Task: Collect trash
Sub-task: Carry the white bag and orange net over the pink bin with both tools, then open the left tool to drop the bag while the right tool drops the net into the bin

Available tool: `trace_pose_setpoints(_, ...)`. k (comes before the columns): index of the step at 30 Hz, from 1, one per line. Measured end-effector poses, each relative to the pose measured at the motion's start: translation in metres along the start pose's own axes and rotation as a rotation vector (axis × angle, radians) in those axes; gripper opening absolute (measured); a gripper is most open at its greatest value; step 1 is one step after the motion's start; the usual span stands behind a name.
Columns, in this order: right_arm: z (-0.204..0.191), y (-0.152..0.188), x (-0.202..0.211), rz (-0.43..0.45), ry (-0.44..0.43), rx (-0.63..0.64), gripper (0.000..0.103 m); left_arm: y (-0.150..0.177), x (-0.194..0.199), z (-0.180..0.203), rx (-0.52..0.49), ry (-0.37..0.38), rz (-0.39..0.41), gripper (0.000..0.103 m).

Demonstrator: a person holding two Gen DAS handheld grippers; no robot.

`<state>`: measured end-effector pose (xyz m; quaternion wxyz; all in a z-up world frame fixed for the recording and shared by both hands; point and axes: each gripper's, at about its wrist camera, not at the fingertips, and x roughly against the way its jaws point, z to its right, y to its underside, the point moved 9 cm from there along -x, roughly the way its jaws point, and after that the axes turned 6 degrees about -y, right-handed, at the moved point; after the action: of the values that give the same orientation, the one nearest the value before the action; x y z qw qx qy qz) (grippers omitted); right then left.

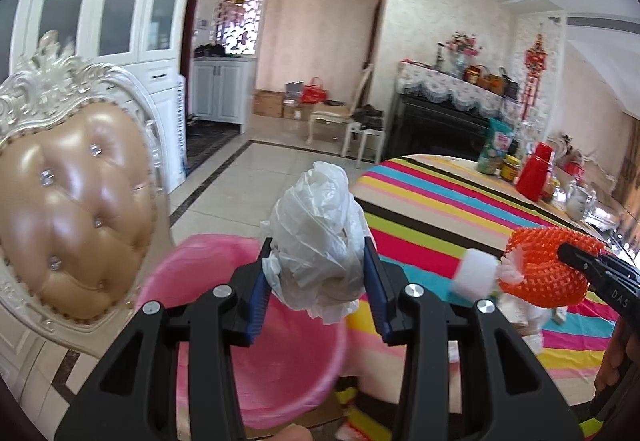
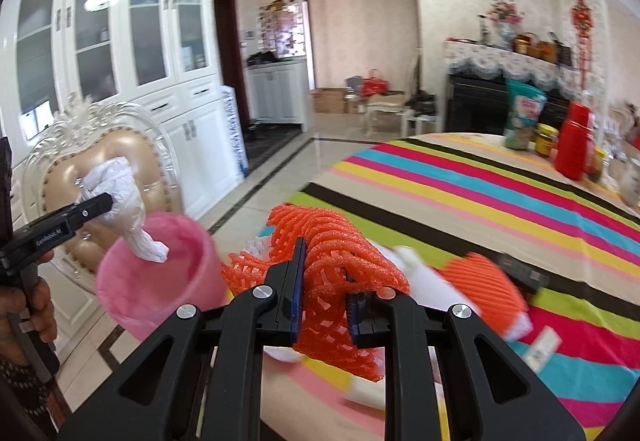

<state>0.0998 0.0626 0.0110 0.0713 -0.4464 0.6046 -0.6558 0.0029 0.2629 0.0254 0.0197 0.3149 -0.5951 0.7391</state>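
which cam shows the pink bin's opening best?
Right wrist: the pink bin shows rim and inside, beside the white plastic bag. Left wrist: bin mostly hidden behind the left gripper.

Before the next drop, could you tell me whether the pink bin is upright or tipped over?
Upright: the pink bin stands beside the table with its open mouth facing up. Whether anything is inside cannot be told.

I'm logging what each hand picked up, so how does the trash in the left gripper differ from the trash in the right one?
The plastic bag is white, crumpled film; the foam net is orange open mesh. The left gripper stands wider around the bag than the right gripper around the net. Both are held near the pink bin.
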Motion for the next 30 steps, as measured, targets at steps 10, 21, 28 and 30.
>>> trace_pose_setpoints(10,-0.082,-0.012,-0.056,-0.039,-0.125,0.054,0.018,0.003,-0.009,-0.062,0.028,-0.069,-0.03,0.042)
trace_pose_setpoints(21,-0.149,-0.005,-0.104,-0.107,-0.209,0.129,0.018,0.014,-0.013,-0.097,0.07,-0.088,-0.05,0.044)
trace_pose_setpoints(28,-0.172,0.007,-0.13,-0.156,-0.24,0.146,0.019,0.014,-0.016,-0.109,0.084,-0.085,-0.052,0.048)
trace_pose_setpoints(30,-0.176,0.009,-0.134,-0.164,-0.246,0.149,0.02,0.015,-0.016,-0.108,0.088,-0.08,-0.052,0.056)
